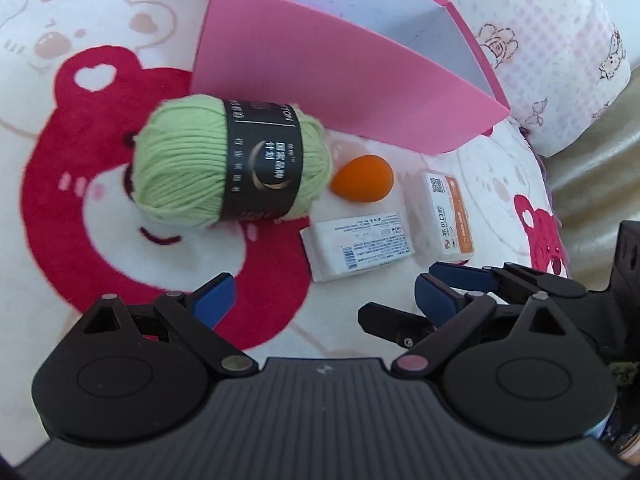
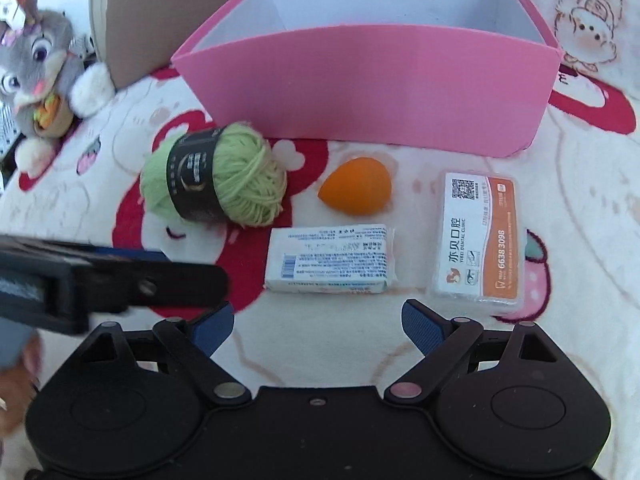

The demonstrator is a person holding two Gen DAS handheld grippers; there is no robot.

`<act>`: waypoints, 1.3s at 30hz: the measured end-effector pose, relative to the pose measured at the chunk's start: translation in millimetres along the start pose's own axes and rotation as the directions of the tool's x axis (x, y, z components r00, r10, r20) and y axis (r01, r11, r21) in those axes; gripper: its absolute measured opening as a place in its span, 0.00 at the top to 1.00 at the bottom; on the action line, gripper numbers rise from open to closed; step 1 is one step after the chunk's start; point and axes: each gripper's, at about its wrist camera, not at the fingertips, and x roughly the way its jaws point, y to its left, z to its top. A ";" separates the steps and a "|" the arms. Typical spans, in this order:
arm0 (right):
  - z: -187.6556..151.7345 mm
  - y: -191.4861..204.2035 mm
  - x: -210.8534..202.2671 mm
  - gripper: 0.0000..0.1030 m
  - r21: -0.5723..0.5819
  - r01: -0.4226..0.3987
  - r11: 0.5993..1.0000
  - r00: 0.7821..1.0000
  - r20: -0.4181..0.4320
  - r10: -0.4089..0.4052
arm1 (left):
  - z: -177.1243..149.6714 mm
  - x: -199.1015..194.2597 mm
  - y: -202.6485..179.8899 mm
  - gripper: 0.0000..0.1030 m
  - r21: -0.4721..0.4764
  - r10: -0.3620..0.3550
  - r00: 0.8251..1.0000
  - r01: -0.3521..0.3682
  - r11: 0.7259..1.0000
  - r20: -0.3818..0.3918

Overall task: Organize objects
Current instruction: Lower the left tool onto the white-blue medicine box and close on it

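An open pink box [image 1: 340, 76] [image 2: 376, 88] stands at the back, its inside white and bare where visible. In front lie a green yarn ball with a black band [image 1: 228, 164] [image 2: 212, 176], an orange teardrop sponge [image 1: 362, 179] [image 2: 356, 186], a white tissue pack [image 1: 358, 246] [image 2: 332, 260] and a clear dental floss box with an orange label [image 1: 446, 214] [image 2: 480, 240]. My left gripper [image 1: 324, 300] is open and empty, short of the tissue pack. My right gripper [image 2: 316, 324] is open and empty, just before the tissue pack; it also shows in the left wrist view [image 1: 456, 280].
Everything lies on a white blanket with red bear prints [image 1: 72, 200] [image 2: 580, 280]. A grey plush rabbit [image 2: 36, 68] sits at the far left beside a brown board [image 2: 160, 8]. A pink patterned pillow [image 1: 540, 40] lies right of the box. The left gripper's body [image 2: 100, 280] crosses the left side.
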 end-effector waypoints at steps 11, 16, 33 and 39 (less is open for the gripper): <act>4.9 -1.4 19.3 0.11 -0.034 0.040 0.999 0.999 0.028 -0.039 | 9.8 31.4 20.1 0.11 -0.076 -0.034 0.999 0.034 0.997 -0.004; 3.7 4.1 20.1 0.18 -0.082 0.044 0.996 0.998 0.038 -0.041 | 8.6 36.1 18.0 0.24 -0.044 -0.018 1.000 0.018 0.999 0.010; 6.8 7.0 22.6 0.26 -0.121 0.038 0.992 0.999 0.018 -0.036 | 3.8 40.7 6.1 0.74 -0.001 -0.039 0.999 0.039 0.999 -0.001; 4.2 15.4 22.1 0.25 -0.169 0.030 0.985 1.000 0.010 -0.029 | 3.7 38.4 5.1 0.74 -0.004 -0.013 1.000 0.013 1.000 0.001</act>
